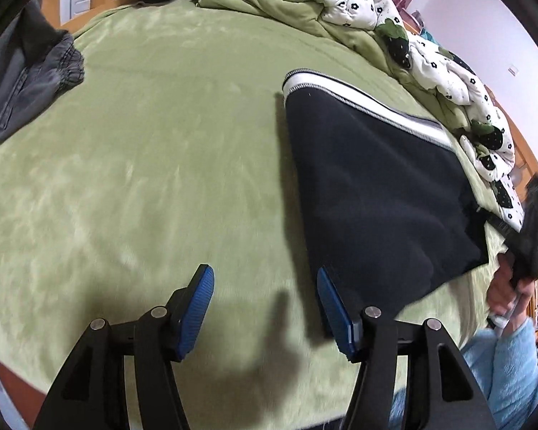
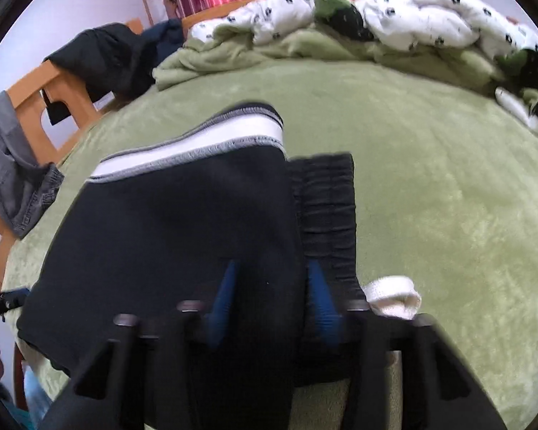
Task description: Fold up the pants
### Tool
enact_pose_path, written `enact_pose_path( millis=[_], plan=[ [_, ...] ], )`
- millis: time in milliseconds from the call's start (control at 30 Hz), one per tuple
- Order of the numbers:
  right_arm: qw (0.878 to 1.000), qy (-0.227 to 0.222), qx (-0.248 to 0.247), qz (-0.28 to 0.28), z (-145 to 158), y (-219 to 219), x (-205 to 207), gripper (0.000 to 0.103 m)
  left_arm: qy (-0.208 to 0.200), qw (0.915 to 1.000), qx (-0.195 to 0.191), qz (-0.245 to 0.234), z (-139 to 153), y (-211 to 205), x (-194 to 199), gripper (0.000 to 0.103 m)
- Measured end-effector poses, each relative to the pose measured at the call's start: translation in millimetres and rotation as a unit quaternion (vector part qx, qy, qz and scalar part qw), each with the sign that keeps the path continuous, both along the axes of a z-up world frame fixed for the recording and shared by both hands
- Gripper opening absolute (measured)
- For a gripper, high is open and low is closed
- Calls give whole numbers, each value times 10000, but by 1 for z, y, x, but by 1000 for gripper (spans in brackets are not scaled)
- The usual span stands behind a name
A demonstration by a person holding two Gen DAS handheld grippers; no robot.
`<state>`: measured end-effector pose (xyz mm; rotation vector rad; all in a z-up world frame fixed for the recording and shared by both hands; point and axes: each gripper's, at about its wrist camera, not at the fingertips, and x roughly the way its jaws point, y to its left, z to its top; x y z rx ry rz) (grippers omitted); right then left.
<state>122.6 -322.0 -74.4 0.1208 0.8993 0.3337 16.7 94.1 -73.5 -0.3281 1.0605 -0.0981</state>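
Observation:
Dark pants (image 1: pixel 376 186) with a white side stripe (image 1: pixel 369 104) lie folded on the green bed cover (image 1: pixel 143 179). My left gripper (image 1: pixel 265 308) is open over the cover with nothing between its pads; its right pad (image 1: pixel 331 308) sits by the pants' near left corner. In the right wrist view the pants (image 2: pixel 183 222) fill the middle, with the ribbed waistband (image 2: pixel 326 208) and a white drawstring end (image 2: pixel 394 295) at the right. My right gripper (image 2: pixel 274 297) hangs blurred over them, its blue pads apart with dark cloth showing between them.
Grey jeans (image 1: pixel 25 82) lie at the cover's left edge. A bunched green and white quilt (image 1: pixel 358 10) runs along the far side. A wooden bed frame (image 2: pixel 36 107) carries dark clothes (image 2: pixel 114 57). A hand in a light blue sleeve (image 1: pixel 502 358) holds the other gripper.

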Motion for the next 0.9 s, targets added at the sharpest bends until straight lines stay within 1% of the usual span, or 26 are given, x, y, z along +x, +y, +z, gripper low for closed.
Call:
enact_pose_path(
  millis=[33, 67, 100, 133, 167, 200, 233, 267, 300, 333, 367, 400, 433, 467, 500, 533, 567, 600, 667, 700, 733, 767, 800, 833, 867, 900],
  plan=[
    [9999, -89, 127, 48, 8, -2, -3, 9, -46, 10000, 0, -21, 1, -1, -6, 58],
    [9993, -289, 223, 75, 19, -3, -9, 9, -104, 9999, -7, -84, 4, -4, -10, 58],
    [9985, -372, 384, 78, 27, -8, -13, 9, -195, 9996, -48, -211, 6, -5, -15, 58],
    [9963, -385, 773, 31, 38, -18, -16, 9, -300, 9988, -108, -372, 8, -9, -20, 58],
    [9941, -420, 996, -44, 46, -27, -18, 9, -405, 9972, -184, -609, 10, -14, -27, 60],
    [9931, -566, 1013, -172, 53, -34, -21, 9, -459, 9947, -244, -886, 10, -20, -33, 64],
    [9931, -669, 938, -227, 55, -37, -21, 9, -467, 9927, -245, -1081, 9, -27, -37, 66],
    [9938, -646, 858, -277, 53, -42, -21, 9, -441, 9908, -106, -1279, 6, -38, -40, 66],
    [9952, -473, 796, -327, 46, -46, -17, 9, -432, 9896, 91, -1367, 3, -46, -41, 66],
    [9968, -196, 691, -365, 31, -48, -11, 9, -448, 9883, 326, -1418, 1, -54, -42, 66],
    [9975, -84, 565, -423, 21, -49, -8, 9, -477, 9858, 611, -1488, -3, -65, -42, 66],
    [9978, 1, 474, -460, 9, -51, -5, 9, -473, 9838, 742, -1565, -5, -72, -40, 66],
    [9971, 46, 569, -509, -1, -55, -6, 10, -453, 9818, 849, -1635, -7, -79, -38, 66],
    [9958, 53, 717, -573, -5, -60, -8, 10, -446, 9793, 1009, -1695, -9, -88, -33, 66],
    [9942, 81, 875, -620, -5, -64, -8, 10, -466, 9772, 1173, -1706, -10, -95, -30, 66],
    [9933, 117, 955, -646, -3, -65, -7, 10, -489, 9741, 1417, -1694, -13, -102, -26, 66],
    [9932, 131, 951, -656, -2, -64, -6, 10, -493, 9707, 1675, -1649, -15, -109, -21, 66],
    [9936, 124, 911, -654, -2, -62, -4, 10, -511, 9695, 1773, -1612, -18, -113, -16, 65],
    [9955, 60, 730, -607, -2, -58, -5, 10, -524, 9716, 1678, -1582, -21, -117, -7, 54],
    [9959, 36, 687, -595, -2, -56, -5, 10, -542, 9736, 1601, -1537, -20, -118, -4, 38],
    [9957, 34, 706, -603, -3, -58, -6, 10, -635, 9757, 1559, -1400, -16, -115, -2, 18],
    [9952, 55, 764, -616, -4, -60, -6, 10, -842, 9790, 1458, -1151, -8, -105, -2, 18],
    [9948, 67, 805, -626, -6, -62, -5, 10, -1044, 9835, 1120, -963, 1, -92, -4, 18],
    [9941, 77, 881, -634, -7, -66, -6, 10, -1103, 9863, 915, -818, 3, -83, -5, 18],
    [9933, 89, 966, -635, -8, -70, -6, 10, -1003, 9895, 777, -695, -1, -74, -4, 18],
    [9927, 119, 1014, -640, -10, -72, -6, 10, -868, 9905, 799, -709, -9, -73, -2, 18]
  ],
)
